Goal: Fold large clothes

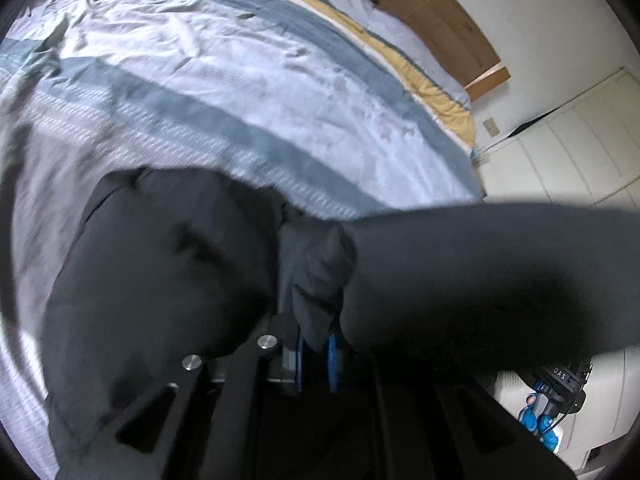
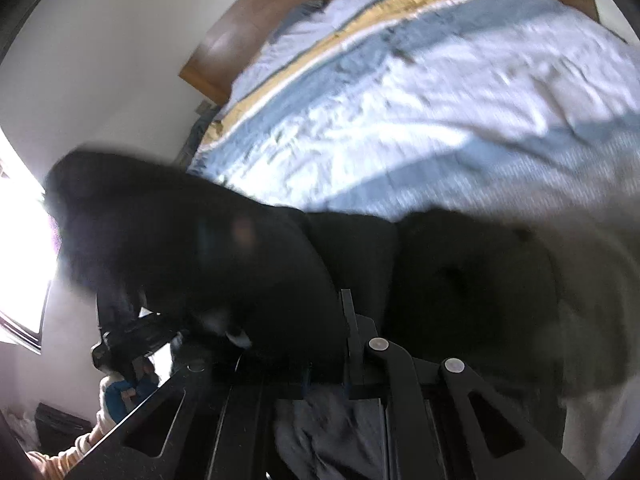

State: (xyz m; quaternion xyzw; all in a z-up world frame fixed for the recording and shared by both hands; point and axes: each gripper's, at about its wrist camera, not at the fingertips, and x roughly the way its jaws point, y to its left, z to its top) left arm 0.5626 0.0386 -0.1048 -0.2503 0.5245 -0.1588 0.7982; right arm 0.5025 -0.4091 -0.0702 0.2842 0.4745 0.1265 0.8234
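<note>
A large black garment (image 1: 168, 264) hangs above the bed, stretched between both grippers. My left gripper (image 1: 318, 360) is shut on a bunched fold of it, with the cloth pinched between the blue pads (image 1: 332, 356). From there the garment runs right as a taut band (image 1: 480, 272) toward the right gripper (image 1: 560, 392), seen low at the right. In the right wrist view the black garment (image 2: 248, 264) drapes over my right gripper (image 2: 326, 376) and hides its fingertips; the jaws stand together on the cloth. The left gripper (image 2: 128, 348) shows at lower left, held by a hand.
Under the garment lies a bed with a striped duvet (image 1: 248, 92) in pale blue, grey-blue and yellow. A wooden headboard (image 1: 440, 12) stands at the far end. White cabinet doors (image 1: 572, 148) line the wall on the right. A bright window (image 2: 24, 240) is on the left.
</note>
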